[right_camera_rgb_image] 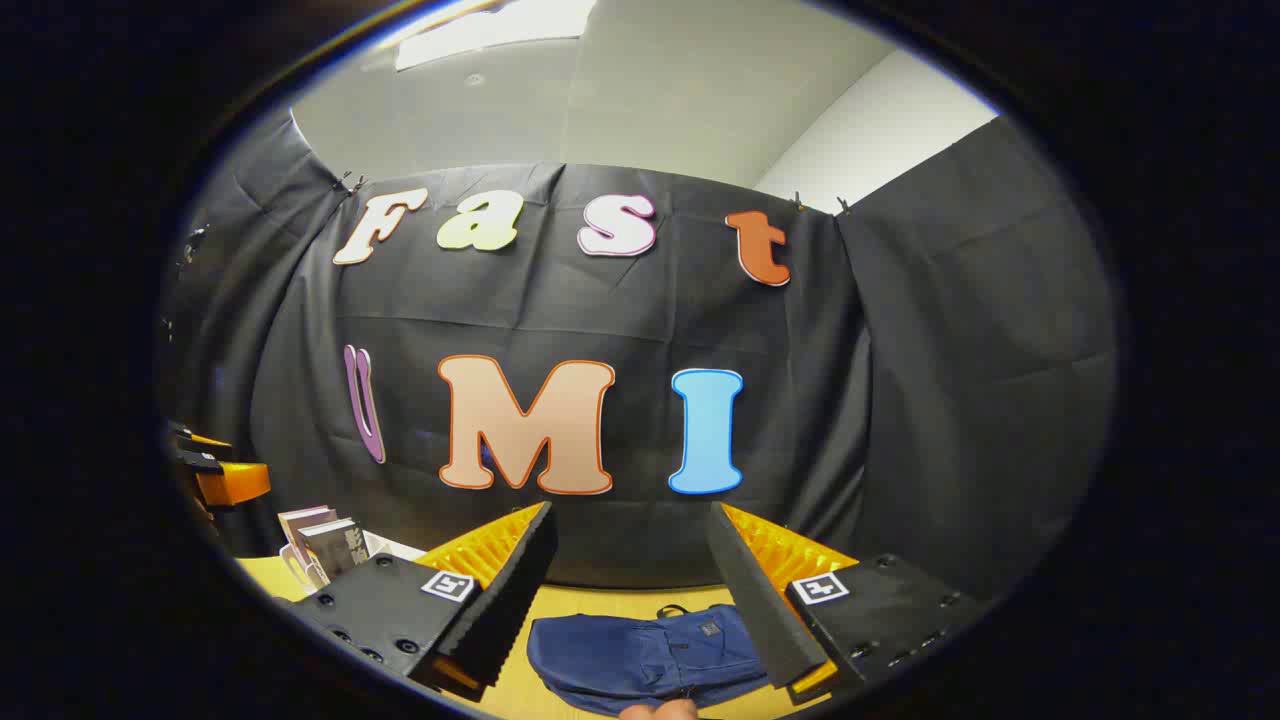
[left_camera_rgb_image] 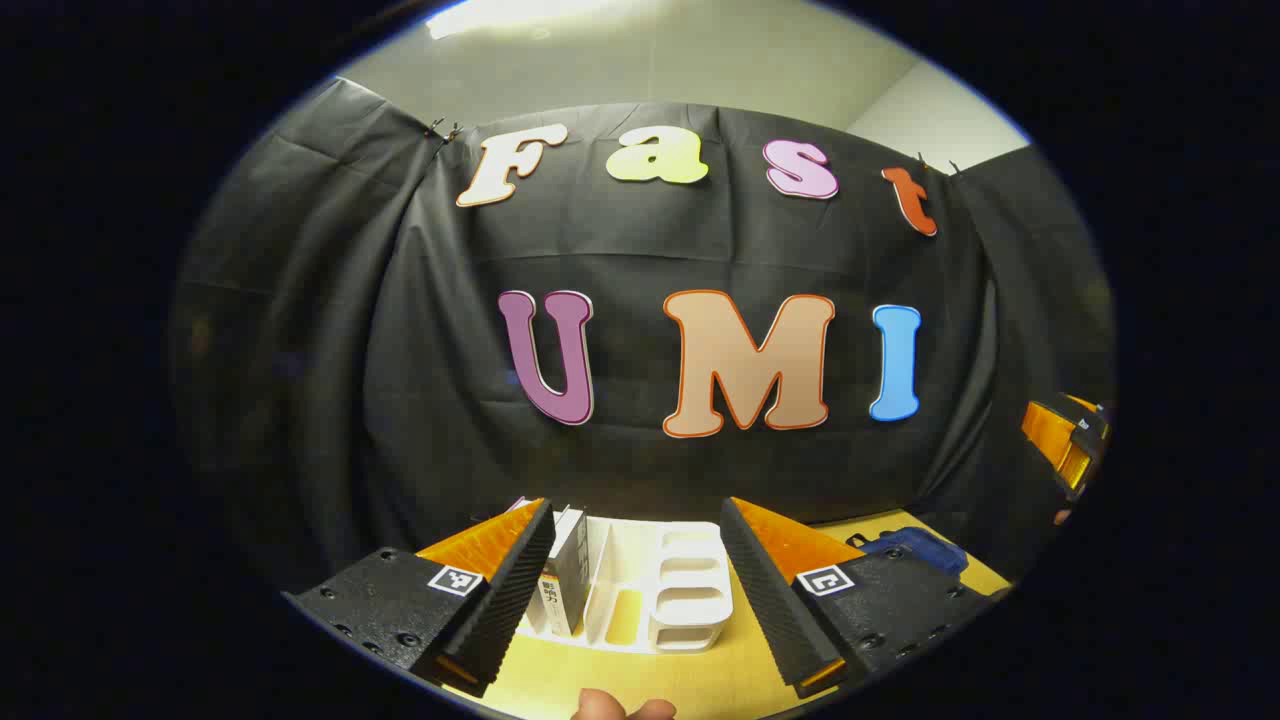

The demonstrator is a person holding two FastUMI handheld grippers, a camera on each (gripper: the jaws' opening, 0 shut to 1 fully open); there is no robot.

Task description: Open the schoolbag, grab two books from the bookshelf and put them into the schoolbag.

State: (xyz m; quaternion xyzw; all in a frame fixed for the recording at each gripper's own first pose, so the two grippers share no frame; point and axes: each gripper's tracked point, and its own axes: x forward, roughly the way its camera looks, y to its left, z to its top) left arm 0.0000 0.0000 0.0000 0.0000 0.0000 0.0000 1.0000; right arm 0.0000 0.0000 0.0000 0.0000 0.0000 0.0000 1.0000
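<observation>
A dark blue schoolbag (right_camera_rgb_image: 650,655) lies flat on the yellow table (right_camera_rgb_image: 620,600), just beyond and below my right gripper (right_camera_rgb_image: 632,510), which is open and holds nothing. In the left gripper view the bag (left_camera_rgb_image: 910,548) shows as a corner at the right. A white bookshelf rack (left_camera_rgb_image: 660,590) stands on the table ahead of my left gripper (left_camera_rgb_image: 636,505), also open and empty. A couple of books (left_camera_rgb_image: 565,580) stand upright in the rack's left slots. In the right gripper view those books (right_camera_rgb_image: 325,540) are at far left.
The black cloth wall hangs close behind the table. The other gripper (left_camera_rgb_image: 1065,445) hovers at the right edge of the left gripper view, and at the left edge (right_camera_rgb_image: 215,470) of the right gripper view. A fingertip (left_camera_rgb_image: 620,708) shows at the bottom.
</observation>
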